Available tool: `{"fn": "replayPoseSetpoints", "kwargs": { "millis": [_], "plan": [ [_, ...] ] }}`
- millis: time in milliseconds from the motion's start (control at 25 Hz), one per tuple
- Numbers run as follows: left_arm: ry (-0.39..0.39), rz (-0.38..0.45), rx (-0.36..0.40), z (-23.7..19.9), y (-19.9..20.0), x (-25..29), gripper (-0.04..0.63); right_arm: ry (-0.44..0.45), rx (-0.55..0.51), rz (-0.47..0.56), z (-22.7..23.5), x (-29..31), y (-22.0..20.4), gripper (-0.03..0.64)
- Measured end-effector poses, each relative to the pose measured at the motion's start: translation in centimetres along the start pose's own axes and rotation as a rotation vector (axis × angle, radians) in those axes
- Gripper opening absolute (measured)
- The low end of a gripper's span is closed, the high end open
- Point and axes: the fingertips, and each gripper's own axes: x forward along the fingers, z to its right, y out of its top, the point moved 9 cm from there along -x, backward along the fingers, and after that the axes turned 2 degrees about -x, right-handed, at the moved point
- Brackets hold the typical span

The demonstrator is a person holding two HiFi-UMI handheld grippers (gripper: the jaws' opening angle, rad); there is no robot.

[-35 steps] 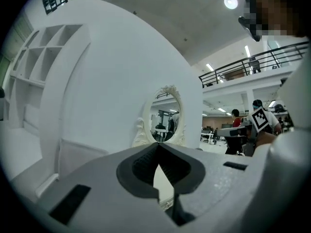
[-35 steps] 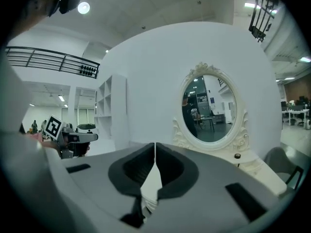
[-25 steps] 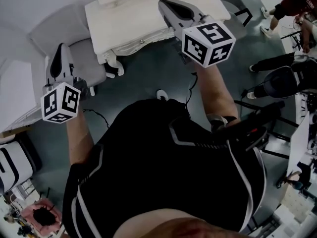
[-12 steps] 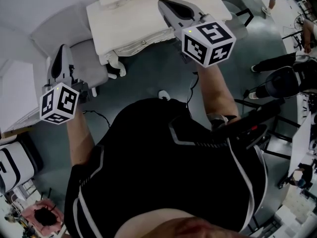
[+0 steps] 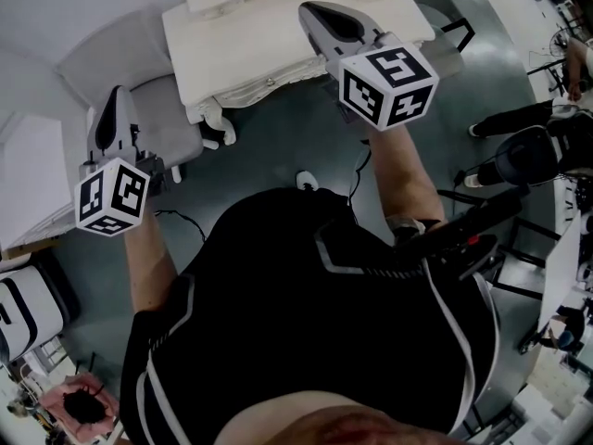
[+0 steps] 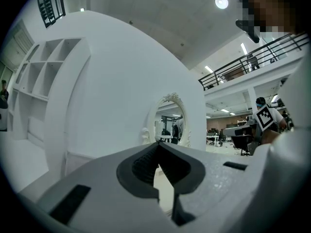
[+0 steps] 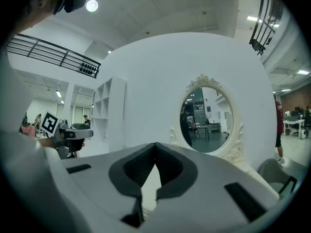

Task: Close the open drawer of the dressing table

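The dressing table [image 5: 243, 37] stood at the top centre of the head view, its scalloped front edge facing down the frame; whether the drawer stood out from that edge could not be told. The right gripper [image 5: 306, 10] lay over the table's right front part, in the upper middle of the frame, its jaws pressed together with nothing between them. The left gripper [image 5: 113, 91] sat at the left side above a grey seat [image 5: 167, 123], jaws likewise closed and empty. In the right gripper view an oval mirror [image 7: 206, 113] filled the centre right
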Motion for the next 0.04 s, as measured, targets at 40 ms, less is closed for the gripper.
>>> {"fn": "replayPoseSetpoints", "kwargs": {
  "millis": [40],
  "plan": [
    [-0.001, -0.002, 0.000, -0.11, -0.01, 0.09, 0.005, -0.005, 0.002, -0.001, 0.02, 0.06, -0.08, 0.003]
  ]
}}
